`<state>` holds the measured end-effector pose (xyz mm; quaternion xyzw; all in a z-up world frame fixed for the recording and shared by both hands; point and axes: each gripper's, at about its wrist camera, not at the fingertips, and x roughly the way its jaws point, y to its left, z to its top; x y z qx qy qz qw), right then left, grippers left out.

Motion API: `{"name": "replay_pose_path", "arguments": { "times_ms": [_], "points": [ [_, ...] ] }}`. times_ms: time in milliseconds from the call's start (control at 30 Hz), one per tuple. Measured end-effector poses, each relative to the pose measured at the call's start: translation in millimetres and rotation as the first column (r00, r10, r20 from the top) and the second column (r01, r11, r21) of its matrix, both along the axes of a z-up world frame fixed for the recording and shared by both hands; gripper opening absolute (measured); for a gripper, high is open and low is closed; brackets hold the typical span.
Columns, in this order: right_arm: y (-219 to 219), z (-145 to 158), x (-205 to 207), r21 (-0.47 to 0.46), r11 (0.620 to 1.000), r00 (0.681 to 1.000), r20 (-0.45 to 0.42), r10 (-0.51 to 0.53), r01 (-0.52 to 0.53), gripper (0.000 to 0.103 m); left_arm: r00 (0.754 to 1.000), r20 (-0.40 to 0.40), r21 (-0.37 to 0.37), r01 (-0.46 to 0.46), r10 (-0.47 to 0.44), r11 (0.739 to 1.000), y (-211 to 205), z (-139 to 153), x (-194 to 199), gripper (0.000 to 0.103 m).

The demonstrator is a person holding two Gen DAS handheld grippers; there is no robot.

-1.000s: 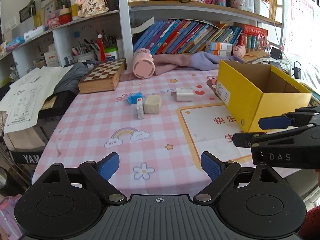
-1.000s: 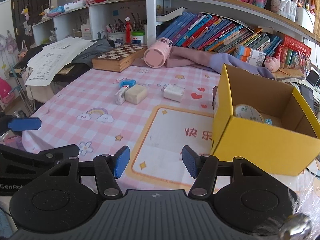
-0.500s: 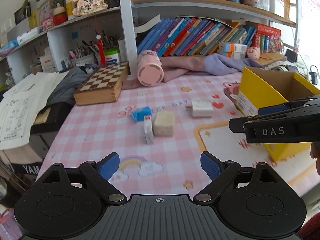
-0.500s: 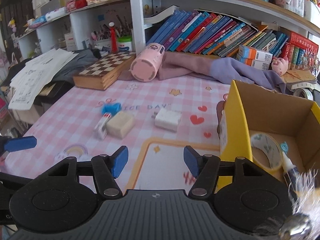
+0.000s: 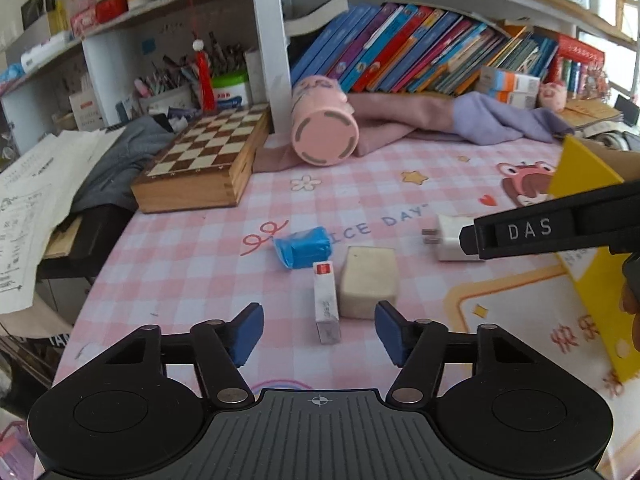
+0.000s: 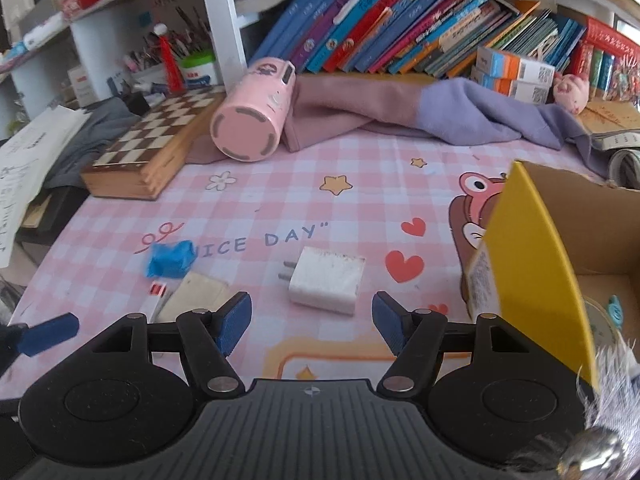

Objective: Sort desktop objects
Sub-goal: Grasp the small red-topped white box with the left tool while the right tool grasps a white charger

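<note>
On the pink checked tablecloth lie a blue wrapped packet (image 5: 303, 247), a small white box with a red end (image 5: 327, 306), a beige block (image 5: 369, 281) and a white plug charger (image 6: 326, 280). My left gripper (image 5: 319, 332) is open, low over the cloth, its fingers either side of the white box and beige block. My right gripper (image 6: 311, 326) is open just short of the charger; its arm crosses the left wrist view (image 5: 560, 228). The yellow cardboard box (image 6: 532, 264) stands at the right with a tape roll (image 6: 604, 326) inside.
A pink cylinder cup (image 5: 325, 135) lies on its side at the back, next to a wooden chessboard box (image 5: 204, 164) and pink and purple cloths (image 6: 460, 114). Shelves of books rise behind. Papers and the table's left edge (image 5: 86, 280) are at the left.
Both grippers have moved forward and lower toward the small objects; the left now brackets the white box and beige block, the right has closed in on the charger. Both stay open.
</note>
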<state>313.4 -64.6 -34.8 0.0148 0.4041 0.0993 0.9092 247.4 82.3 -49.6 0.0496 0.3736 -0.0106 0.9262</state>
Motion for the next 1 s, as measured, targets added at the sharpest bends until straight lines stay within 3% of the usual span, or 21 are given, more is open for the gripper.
{"name": "replay_pose_path", "arguments": {
  "times_ms": [100,267,467,700,833,1000],
  "points": [
    [3.3,-5.9,14.5,-0.010,1.000,1.000,-0.015,-0.008,0.007,0.065,0.999,-0.033,0.008,0.004,-0.003,1.000,-1.2,-10.4,14.0,0.044],
    [6.7,-18.3,35.0,-0.027,1.000,0.999,-0.050,-0.017,0.016,0.065,0.997,-0.080,0.024,0.016,-0.014,1.000,-4.0,-23.8,29.0,0.040],
    [9.7,-32.1,50.9,-0.043,0.999,0.996,-0.084,-0.035,0.032,0.065,0.996,-0.083,0.003,0.029,-0.029,1.000,-3.5,-25.1,34.1,0.033],
    [5.9,-43.7,59.5,-0.046,0.998,0.991,-0.120,-0.052,0.047,0.061,0.994,-0.103,-0.028,0.029,-0.031,0.999,3.0,-19.5,28.3,0.032],
    [5.7,-43.7,60.3,-0.044,0.998,0.992,-0.118,-0.042,0.037,0.054,0.992,-0.122,-0.013,0.031,-0.033,0.999,4.6,-23.8,31.7,0.027],
    [8.6,-44.8,63.0,-0.067,0.997,0.993,-0.108,-0.036,0.028,0.055,0.991,-0.123,0.009,0.051,-0.050,0.999,-0.5,-32.0,42.0,0.023]
  ]
}}
